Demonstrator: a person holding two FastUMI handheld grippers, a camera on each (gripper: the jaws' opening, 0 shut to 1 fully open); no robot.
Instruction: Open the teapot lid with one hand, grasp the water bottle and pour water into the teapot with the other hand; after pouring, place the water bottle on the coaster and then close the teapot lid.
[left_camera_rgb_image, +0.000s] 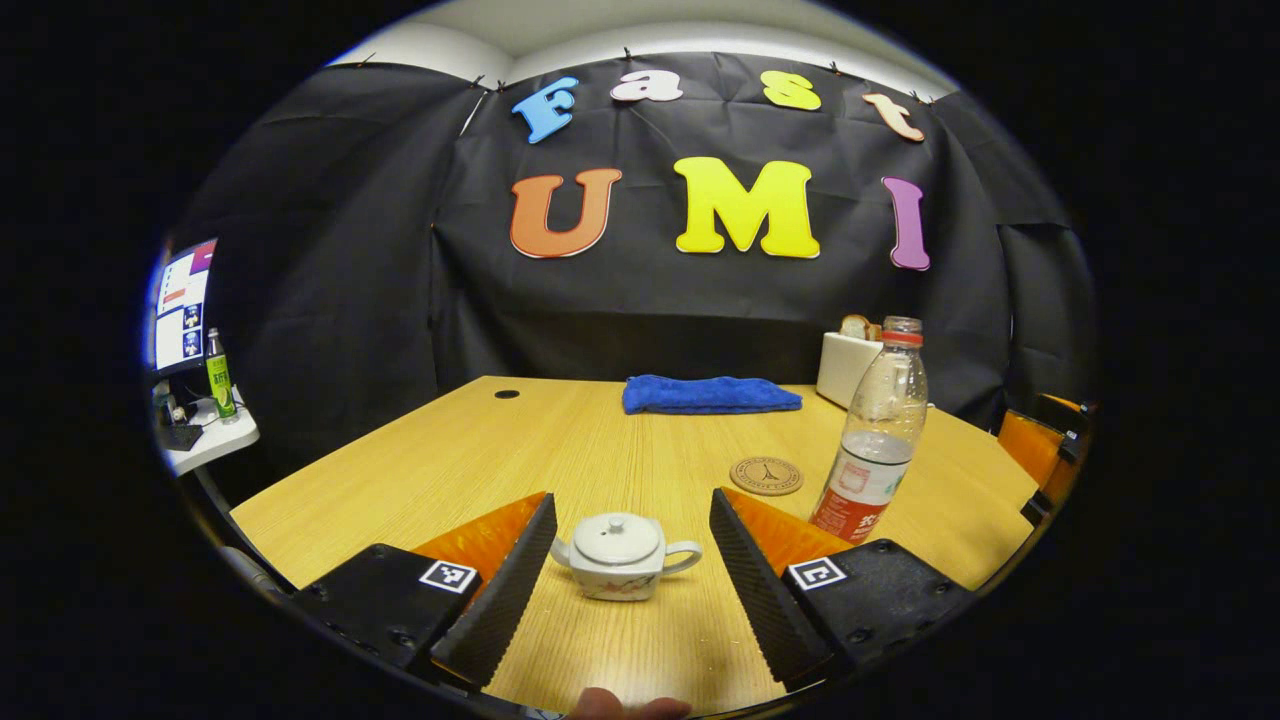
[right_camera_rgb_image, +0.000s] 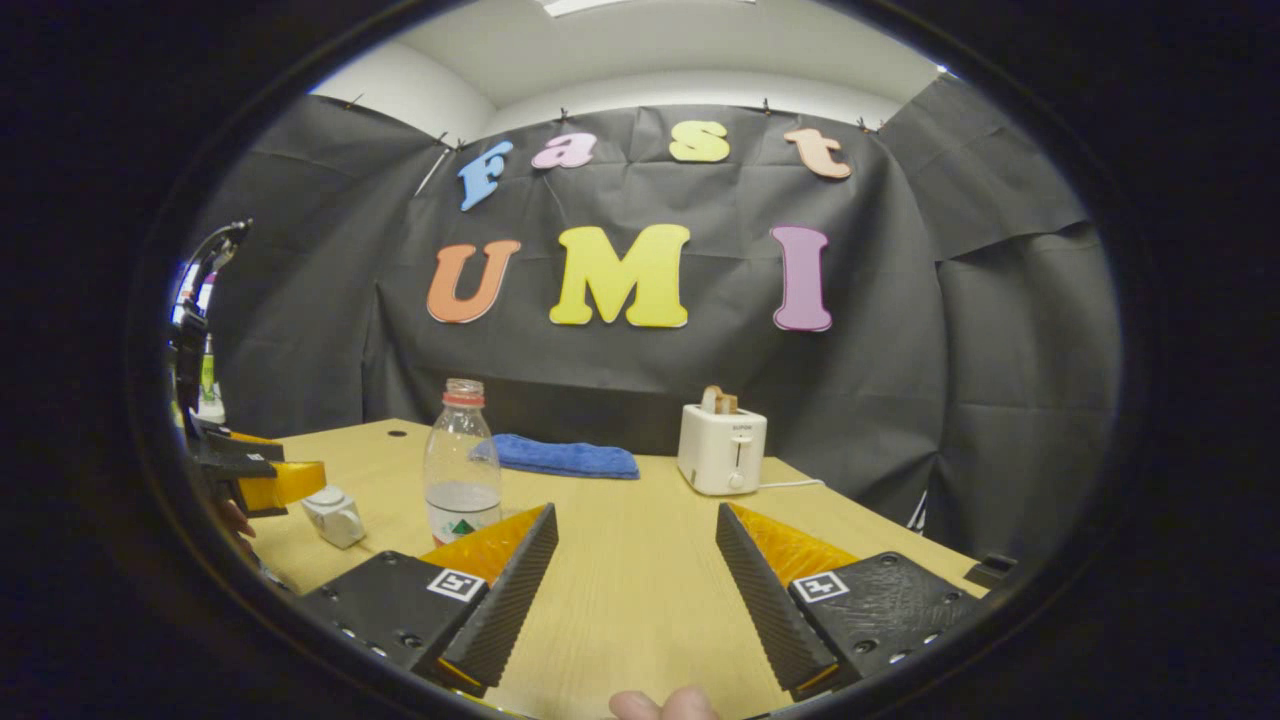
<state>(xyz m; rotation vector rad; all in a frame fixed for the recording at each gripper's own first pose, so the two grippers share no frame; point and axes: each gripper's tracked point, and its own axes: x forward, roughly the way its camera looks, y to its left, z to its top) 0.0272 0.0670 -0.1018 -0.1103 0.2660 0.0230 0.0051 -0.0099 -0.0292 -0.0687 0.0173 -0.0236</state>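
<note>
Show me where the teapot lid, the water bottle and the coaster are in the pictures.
teapot lid (left_camera_rgb_image: 616, 537): left gripper view, on the lid's dome just below the knob.
water bottle (left_camera_rgb_image: 882, 420): left gripper view, on the clear body above the label.
coaster (left_camera_rgb_image: 766, 475): left gripper view, on the middle of its top face.

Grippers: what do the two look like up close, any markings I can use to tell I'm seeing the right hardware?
Both look alike. The left gripper and the right gripper each have two wedge-shaped jaws with ribbed inner faces and flat outer panels. Each jaw sits on a black block with screw holes, bearing a small square black-and-white tag. In the right gripper view, black curved cabling rises behind the left gripper at the left edge.
</note>
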